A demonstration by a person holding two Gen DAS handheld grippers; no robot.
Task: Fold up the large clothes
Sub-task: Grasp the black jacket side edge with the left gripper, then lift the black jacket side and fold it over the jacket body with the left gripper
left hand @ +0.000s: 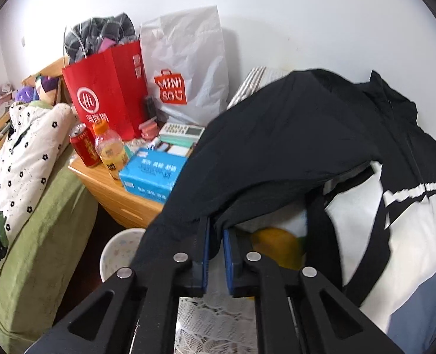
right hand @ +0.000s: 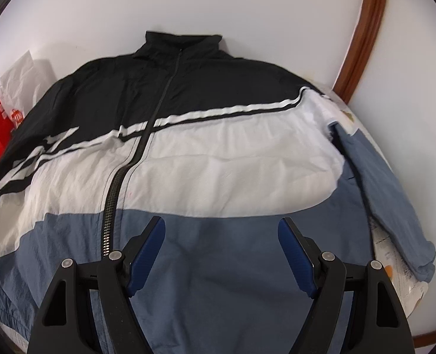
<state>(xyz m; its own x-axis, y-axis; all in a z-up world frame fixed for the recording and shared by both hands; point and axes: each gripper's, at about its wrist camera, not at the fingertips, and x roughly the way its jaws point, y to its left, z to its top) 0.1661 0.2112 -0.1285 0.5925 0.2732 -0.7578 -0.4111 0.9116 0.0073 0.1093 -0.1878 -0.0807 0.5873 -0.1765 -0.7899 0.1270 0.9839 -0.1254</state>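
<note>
1 jacket point(right hand: 218, 153) | left hand-held gripper point(left hand: 216, 236) pinching its black sleeve point(left hand: 277, 153) | right hand-held gripper point(right hand: 221, 236) spread

The black, white and blue zip-up windbreaker jacket point(right hand: 206, 159) runs off the bottom edge of the right wrist view (hem unseen). Its raised black sleeve point(left hand: 277, 147) hides the wooden bedside table's point(left hand: 111, 188) right end.

The left gripper point(left hand: 216, 236) sits at the lower centre of its view, blue pads pinched on black cloth — the right gripper point(right hand: 221, 230), lower centre too, stands wide apart, gripping nothing.
</note>
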